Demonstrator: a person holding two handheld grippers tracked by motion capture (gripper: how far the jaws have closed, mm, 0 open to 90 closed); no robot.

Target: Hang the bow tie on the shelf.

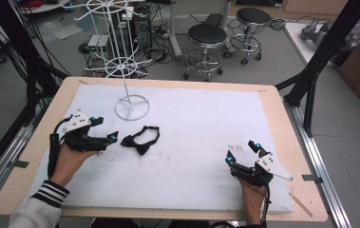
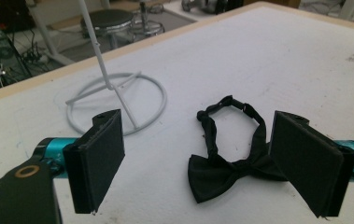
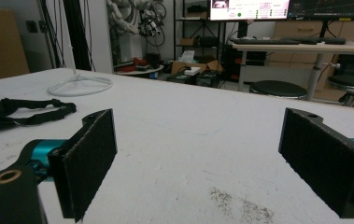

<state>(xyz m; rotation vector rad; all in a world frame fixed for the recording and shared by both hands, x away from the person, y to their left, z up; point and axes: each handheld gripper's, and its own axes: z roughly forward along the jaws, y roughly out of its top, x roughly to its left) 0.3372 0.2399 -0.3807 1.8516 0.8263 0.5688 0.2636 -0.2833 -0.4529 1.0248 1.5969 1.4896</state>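
A: Which items lay nearest the person, taking the bow tie as the landmark?

B: The right gripper (image 1: 242, 153) sat well apart from the bow tie (image 1: 140, 139), toward the person's right and nearer the person. Its jaws stood wide, with nothing between them. Bare white worktop (image 1: 192, 142) showed in the gap.

A: And the left gripper?

B: The left gripper (image 1: 105, 129) was held just beside the bow tie, on its left. Its jaws were also spread wide and held nothing. In the left gripper view the bow tie (image 2: 233, 158) lay flat on the worktop between the two jaws, its knot and wings toward the camera. The strap loop curled away behind the knot. Whether a jaw touched the fabric could not be told.

A: What stood beyond the bow tie?

B: The white wire stand (image 1: 131, 105) rested its ring base near the bow tie, on the far side. Its thin pole rose tilted from that base. Two round stools (image 1: 207, 35) stood on the floor farther off, past the worktop's far edge.
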